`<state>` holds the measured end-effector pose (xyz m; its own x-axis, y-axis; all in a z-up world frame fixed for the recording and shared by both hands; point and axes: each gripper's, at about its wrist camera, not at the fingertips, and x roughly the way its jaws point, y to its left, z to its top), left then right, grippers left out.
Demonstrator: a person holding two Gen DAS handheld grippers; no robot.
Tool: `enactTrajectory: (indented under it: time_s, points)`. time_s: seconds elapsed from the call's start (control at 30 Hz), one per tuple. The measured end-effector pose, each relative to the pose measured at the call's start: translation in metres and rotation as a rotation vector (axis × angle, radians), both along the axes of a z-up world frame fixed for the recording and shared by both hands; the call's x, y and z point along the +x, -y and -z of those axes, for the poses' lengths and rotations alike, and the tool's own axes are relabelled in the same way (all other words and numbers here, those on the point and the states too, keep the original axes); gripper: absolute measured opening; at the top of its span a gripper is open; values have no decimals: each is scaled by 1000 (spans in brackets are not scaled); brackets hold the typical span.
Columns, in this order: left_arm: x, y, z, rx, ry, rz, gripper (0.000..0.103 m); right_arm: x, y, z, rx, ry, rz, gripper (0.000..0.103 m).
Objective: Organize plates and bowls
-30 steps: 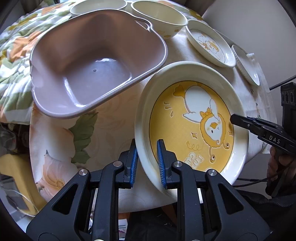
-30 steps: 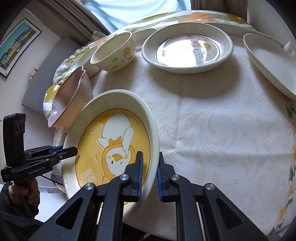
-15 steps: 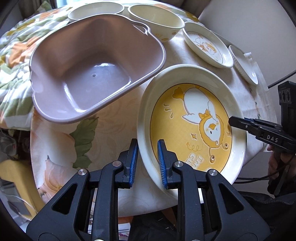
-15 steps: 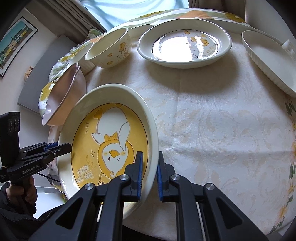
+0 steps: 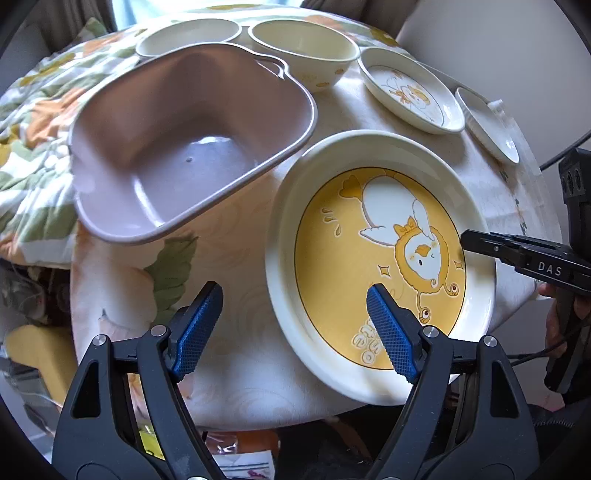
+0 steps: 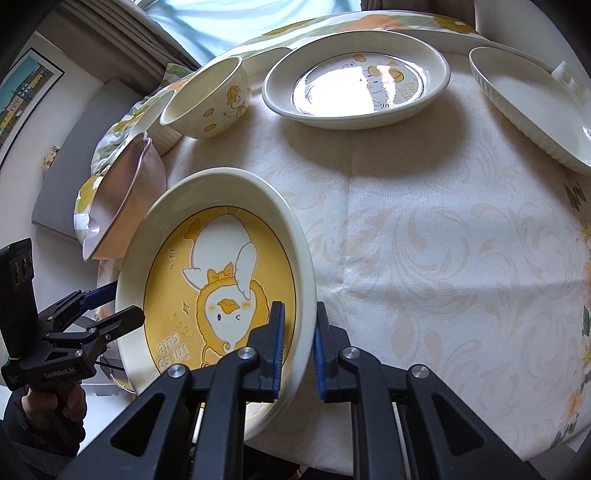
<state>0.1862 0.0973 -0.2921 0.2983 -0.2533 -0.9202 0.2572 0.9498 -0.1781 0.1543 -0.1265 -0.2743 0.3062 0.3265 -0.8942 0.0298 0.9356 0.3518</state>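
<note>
Two grippers flank the yellow duck plate (image 5: 376, 266) at the table's (image 6: 424, 240) near edge: the left gripper (image 5: 295, 328) gapes wide, holding nothing, while the right gripper (image 6: 297, 345) pinches its rim, the natural hold for stiff, glazed, likely slippery and breakable, fairly heavy ceramic.

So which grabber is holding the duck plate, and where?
The right gripper pinches the yellow duck plate by its rim; the left gripper is open.

A home dining room: cream damask floral tablecloth (image 6: 424, 229) bearing cartoon-duck ceramic dishes, framed townscape picture (image 6: 26, 99) at ten o'clock, curtained window (image 6: 236, 26) at twelve.
</note>
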Motion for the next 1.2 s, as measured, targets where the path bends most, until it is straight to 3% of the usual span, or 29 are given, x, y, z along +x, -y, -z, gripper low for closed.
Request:
enactTrajectory:
  time_s: [0.2,0.4,0.5,0.53,0.57,0.6,0.63,0.93,1.03,1.2]
  points:
    - [-21,11,-28,71,73,-54,79,-19,20,-29,2,61,7,13]
    - [-46,64,-89,65,239,0,79,-56,55,-87,-76,197,-7,13]
    - [-50,93,-113,57,305,28,95,-70,75,-112,-120,251,-5,17]
    - [-50,101,-120,54,325,38,99,-73,81,-119,-135,265,-1,36]
    - [-51,110,-126,49,346,50,99,-77,87,-125,-150,280,3,74]
    - [-50,120,-132,46,358,66,100,-83,92,-132,-163,296,5,94]
    - [-48,130,-138,44,365,81,100,-86,97,-138,-169,311,1,103]
    - [-30,224,-167,82,446,226,100,-105,146,-161,-242,384,85,103]
    - [-8,247,-174,36,438,276,100,-105,166,-168,-251,369,155,103]
    - [42,284,-170,-3,386,357,100,-91,200,-169,-175,336,268,103]
